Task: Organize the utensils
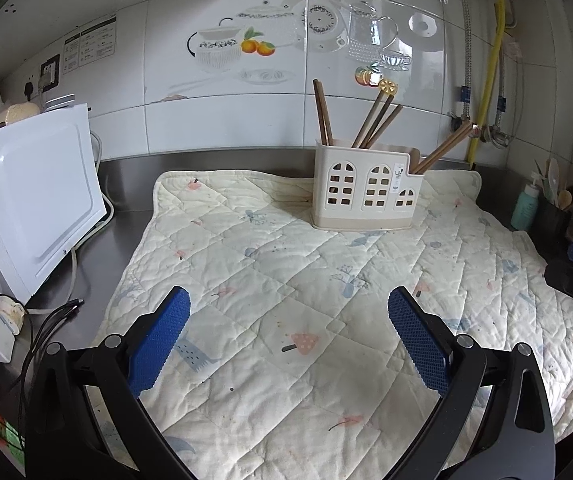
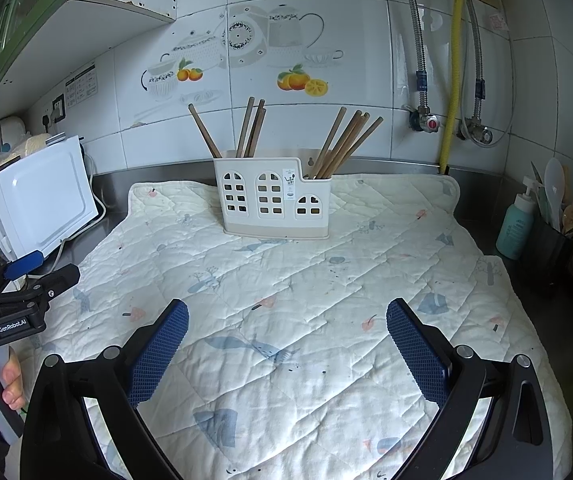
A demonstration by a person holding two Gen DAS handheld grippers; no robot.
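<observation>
A cream utensil holder [image 1: 362, 188] with window cut-outs stands at the back of a quilted mat [image 1: 286, 300]; it also shows in the right wrist view [image 2: 276, 202]. Several brown wooden chopsticks [image 1: 378, 122] stand upright in its compartments, also in the right wrist view [image 2: 344, 144]. My left gripper [image 1: 288, 304] is open and empty, hovering over the mat's near half. My right gripper [image 2: 286, 314] is open and empty over the mat too. The left gripper also shows at the left edge of the right wrist view [image 2: 34, 280].
A white appliance [image 1: 26, 196] with cables stands on the steel counter at the left. A teal bottle [image 2: 516, 226] and a dark pot of spoons [image 2: 558, 216] stand at the right. Tiled wall, pipes and a yellow hose [image 2: 452, 80] are behind.
</observation>
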